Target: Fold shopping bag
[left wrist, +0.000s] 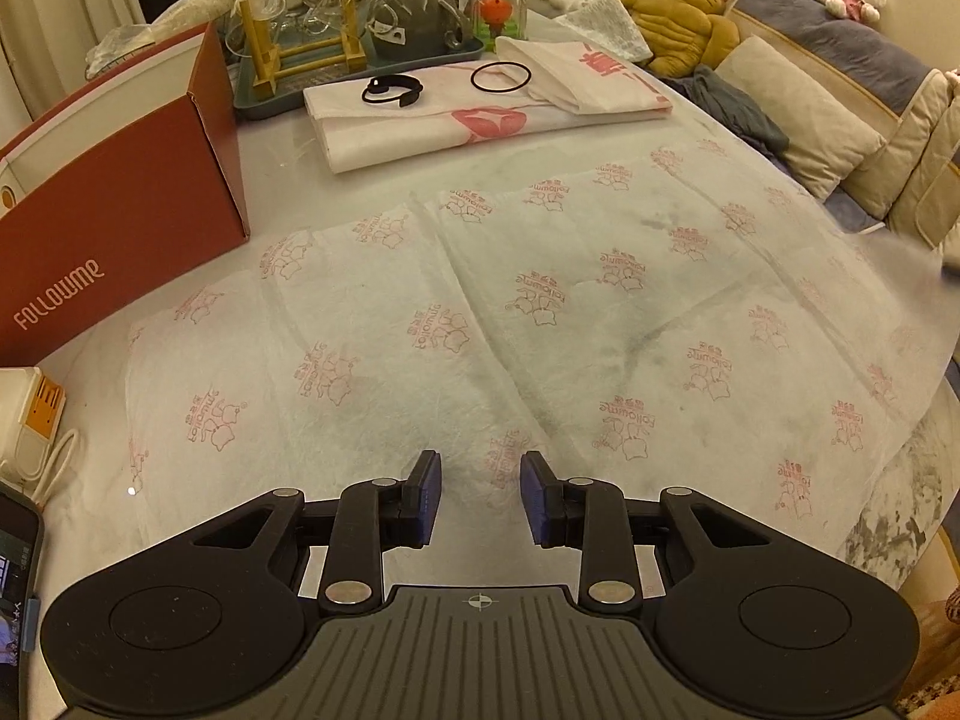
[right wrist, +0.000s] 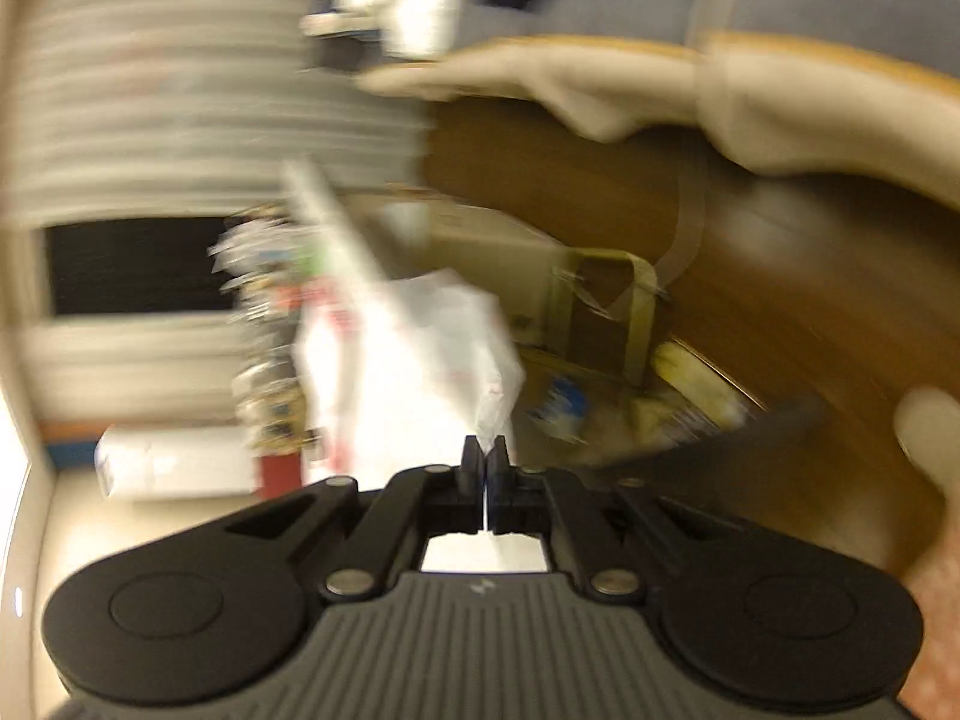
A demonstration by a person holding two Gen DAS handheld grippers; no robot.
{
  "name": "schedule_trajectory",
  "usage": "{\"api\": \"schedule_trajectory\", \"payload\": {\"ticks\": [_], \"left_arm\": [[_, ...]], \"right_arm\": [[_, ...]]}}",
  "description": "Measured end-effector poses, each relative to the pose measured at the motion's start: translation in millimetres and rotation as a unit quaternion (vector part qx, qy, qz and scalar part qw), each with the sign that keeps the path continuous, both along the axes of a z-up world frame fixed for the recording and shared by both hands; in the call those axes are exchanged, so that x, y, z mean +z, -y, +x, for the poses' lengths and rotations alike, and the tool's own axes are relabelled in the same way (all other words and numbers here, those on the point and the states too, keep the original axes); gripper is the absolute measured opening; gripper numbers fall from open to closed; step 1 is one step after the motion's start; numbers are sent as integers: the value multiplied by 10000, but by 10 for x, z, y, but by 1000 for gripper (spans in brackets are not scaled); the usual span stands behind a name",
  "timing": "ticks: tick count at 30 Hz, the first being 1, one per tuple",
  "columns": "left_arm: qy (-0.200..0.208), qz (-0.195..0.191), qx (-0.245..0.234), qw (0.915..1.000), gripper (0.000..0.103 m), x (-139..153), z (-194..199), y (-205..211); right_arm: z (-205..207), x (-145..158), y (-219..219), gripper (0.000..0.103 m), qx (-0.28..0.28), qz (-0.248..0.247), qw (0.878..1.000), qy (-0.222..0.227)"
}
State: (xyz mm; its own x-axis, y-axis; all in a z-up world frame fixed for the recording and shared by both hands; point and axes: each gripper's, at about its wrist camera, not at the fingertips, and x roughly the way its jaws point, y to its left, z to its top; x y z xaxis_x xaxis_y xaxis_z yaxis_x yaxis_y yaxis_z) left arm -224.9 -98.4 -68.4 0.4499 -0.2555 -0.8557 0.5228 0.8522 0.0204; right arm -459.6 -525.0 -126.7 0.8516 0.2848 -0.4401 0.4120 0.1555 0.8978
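A white non-woven shopping bag (left wrist: pixel 480 312) with pink printed logos lies spread flat across the table in the left wrist view. My left gripper (left wrist: pixel 480 492) is open and empty, just above the bag's near edge. My right gripper (right wrist: pixel 485 459) is shut on a piece of the white bag fabric (right wrist: pixel 420 354), which hangs bunched in front of it. The right wrist view is heavily blurred and tilted. The bag's right edge (left wrist: pixel 900 276) looks lifted and blurred in the left wrist view.
A red "FOLLOWME" box (left wrist: pixel 120 222) stands at the left. A folded white-and-pink bag (left wrist: pixel 480 102) with two black rings lies behind, before a tray of glassware (left wrist: pixel 336 36). A phone (left wrist: pixel 18 588) and a charger (left wrist: pixel 36 414) lie at the near left. Sofa cushions (left wrist: pixel 804 126) lie to the right.
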Motion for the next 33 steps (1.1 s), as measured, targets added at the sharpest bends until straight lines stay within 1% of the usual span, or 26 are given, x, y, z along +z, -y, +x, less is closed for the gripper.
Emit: {"api": "schedule_trajectory", "payload": {"ticks": [1,2,3,4,5,6,7,8,14,16,20,22,23,24,25,26,27,28,29,31,32,33], "left_arm": [[2,-11,7,10000,30,-3,1,-3],[-2,-30,21,10000,30,-6,2,-11],[-4,-47,32,10000,30,-9,2,-18],[-3,-50,25,10000,30,-10,2,-21],[-2,-52,18,10000,30,-11,2,-23],[-1,-55,11,10000,30,-13,3,-25],[-5,-61,-2,10000,30,-15,10,-29],[-6,-72,-8,10000,30,-17,13,-34],[18,-109,-18,9999,31,-24,4,-52],[16,-111,-54,9999,31,-22,0,-61],[-8,-103,-96,9999,31,-10,-1,-88],[-4,-106,-108,9999,31,-10,1,-94],[-2,-105,-115,9999,31,-11,5,-93],[-1,-104,-123,9999,31,-11,10,-92],[2,-103,-127,9999,31,-12,16,-89],[2,-105,-131,9999,31,-14,20,-89],[2,-105,-138,9998,31,-13,19,-89],[3,-106,-145,9998,31,-13,18,-89],[6,-107,-152,9998,31,-14,18,-90],[14,-108,-165,9998,31,-17,18,-91],[19,-107,-166,9998,31,-16,12,-92],[25,-106,-168,9998,31,-16,5,-90]], "right_arm": [[106,169,-30,0,231,-272,9990,271],[234,362,-81,0,573,-613,9950,549],[379,574,-172,0,1052,-1033,9857,816],[519,771,-290,0,1556,-1459,9715,1037],[647,920,-493,0,2153,-1910,9512,1112],[775,1069,-697,0,2737,-2349,9252,1181],[903,1219,-901,0,3304,-2774,8935,1242],[1021,1326,-1091,0,3773,-3091,8635,1281],[1516,1137,-1954,0,4929,-3123,8037,1167],[1563,1004,-2110,0,5099,-2946,8011,1069],[1578,719,-2384,0,5538,-2976,7748,663],[1575,604,-2483,2,5693,-2961,7651,523],[1562,584,-2513,7,5733,-2979,7617,492],[1549,565,-2543,18,5773,-2996,7581,460],[1535,558,-2569,25,5801,-3015,7553,456],[1519,589,-2581,46,5790,-3037,7547,540],[1502,621,-2593,55,5778,-3059,7541,624],[1492,658,-2595,55,5765,-3046,7547,723],[1502,716,-2561,54,5740,-2909,7604,873],[1511,858,-2385,54,5538,-2639,7810,1169],[1522,906,-2305,53,5357,-2781,7893,1120],[1533,955,-2225,51,5174,-2922,7972,1070]]}}
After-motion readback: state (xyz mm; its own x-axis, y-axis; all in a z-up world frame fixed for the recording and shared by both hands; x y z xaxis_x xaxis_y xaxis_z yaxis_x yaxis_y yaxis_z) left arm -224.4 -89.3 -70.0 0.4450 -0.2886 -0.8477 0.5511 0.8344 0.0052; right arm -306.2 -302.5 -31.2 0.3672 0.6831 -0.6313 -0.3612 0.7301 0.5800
